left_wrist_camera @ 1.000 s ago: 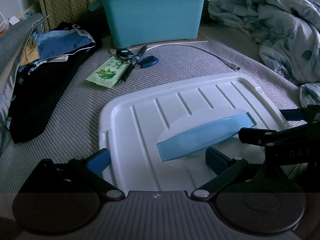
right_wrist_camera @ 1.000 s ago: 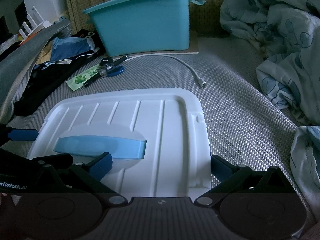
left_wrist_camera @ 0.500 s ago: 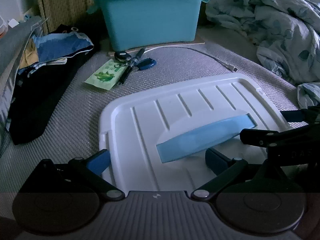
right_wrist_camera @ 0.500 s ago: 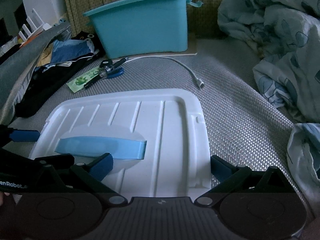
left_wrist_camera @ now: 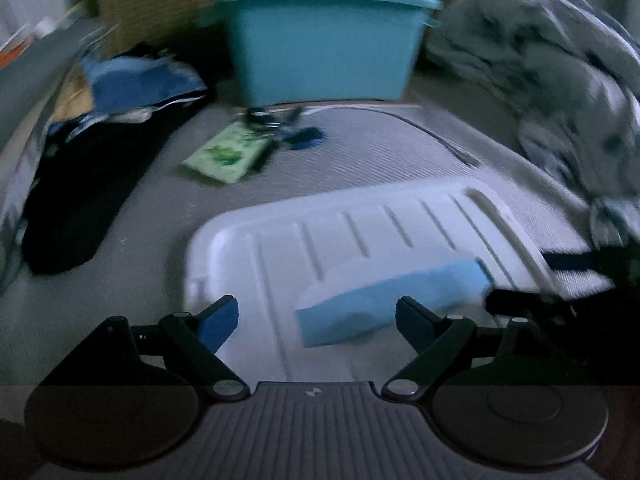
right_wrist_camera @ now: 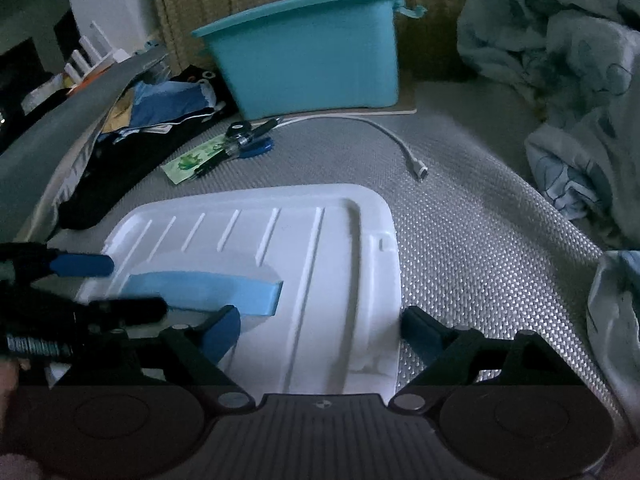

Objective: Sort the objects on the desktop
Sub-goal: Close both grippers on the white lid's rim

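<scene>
**Both grippers straddling the lid's near edge, jaws narrowing**

Nearest: white ribbed plastic lid (right_wrist_camera: 256,240) with pale blue bar handle (right_wrist_camera: 200,290) lies flat on the grey woven surface (right_wrist_camera: 480,248), directly ahead of and under both grippers; left gripper (left_wrist_camera: 316,316) takes the lid's left part, right gripper (right_wrist_camera: 320,326) the right part, one finger outside the lid's right edge; both sets of jaws apart, have just been closing, pads not pressing on anything I can make out. Handle's long axis runs across the jaws, left to right; left gripper nearer its middle. Beyond: green printed packet (right_wrist_camera: 192,162), dark pen (right_wrist_camera: 236,146), blue key fob (right_wrist_camera: 256,148), white cable (right_wrist_camera: 384,132); farthest, open teal plastic tub (right_wrist_camera: 308,52). Left view motion-blurred; lid's near rim hidden by gripper bodies.
</scene>
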Demonstrator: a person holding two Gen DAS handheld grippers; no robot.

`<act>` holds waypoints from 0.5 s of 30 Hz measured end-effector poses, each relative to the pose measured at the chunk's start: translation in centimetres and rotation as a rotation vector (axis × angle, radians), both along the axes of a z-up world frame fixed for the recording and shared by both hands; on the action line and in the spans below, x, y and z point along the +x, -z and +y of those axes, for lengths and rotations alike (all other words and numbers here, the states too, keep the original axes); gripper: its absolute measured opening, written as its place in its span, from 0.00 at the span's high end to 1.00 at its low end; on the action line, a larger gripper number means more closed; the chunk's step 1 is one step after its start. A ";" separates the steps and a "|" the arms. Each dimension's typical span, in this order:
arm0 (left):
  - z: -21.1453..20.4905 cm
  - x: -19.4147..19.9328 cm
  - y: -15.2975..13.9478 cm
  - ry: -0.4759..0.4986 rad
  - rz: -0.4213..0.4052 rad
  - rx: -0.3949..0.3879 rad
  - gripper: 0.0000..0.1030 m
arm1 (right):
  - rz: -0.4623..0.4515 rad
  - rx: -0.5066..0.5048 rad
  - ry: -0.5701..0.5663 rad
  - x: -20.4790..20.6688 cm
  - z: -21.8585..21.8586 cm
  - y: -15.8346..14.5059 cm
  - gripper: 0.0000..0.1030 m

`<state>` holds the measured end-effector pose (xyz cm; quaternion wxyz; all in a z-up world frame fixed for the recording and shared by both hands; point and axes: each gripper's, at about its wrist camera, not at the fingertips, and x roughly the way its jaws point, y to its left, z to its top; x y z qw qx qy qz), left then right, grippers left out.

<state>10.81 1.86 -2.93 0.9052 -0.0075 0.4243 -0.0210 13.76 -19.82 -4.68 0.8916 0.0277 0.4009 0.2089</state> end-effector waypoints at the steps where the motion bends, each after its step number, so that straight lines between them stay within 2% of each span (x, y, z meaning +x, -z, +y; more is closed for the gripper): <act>1: 0.6 0.0 -0.1 -0.009 -0.001 -0.029 0.14 | -0.001 0.000 -0.007 -0.1 -0.1 0.0 0.11; 2: 1.1 0.0 -0.2 -0.016 -0.002 -0.045 0.14 | 0.000 0.002 -0.014 -0.1 -0.2 0.0 0.11; 5: 2.1 0.1 -0.2 -0.065 0.022 -0.022 0.14 | 0.004 0.016 -0.033 -0.1 -0.5 0.1 0.10; 10: 4.1 0.3 -0.1 -0.111 0.065 -0.094 0.14 | 0.014 0.047 -0.074 0.1 -1.2 0.1 0.09; 15: 5.2 1.2 0.8 -0.070 0.155 -0.188 0.11 | 0.048 0.138 -0.105 0.7 -2.8 0.1 0.09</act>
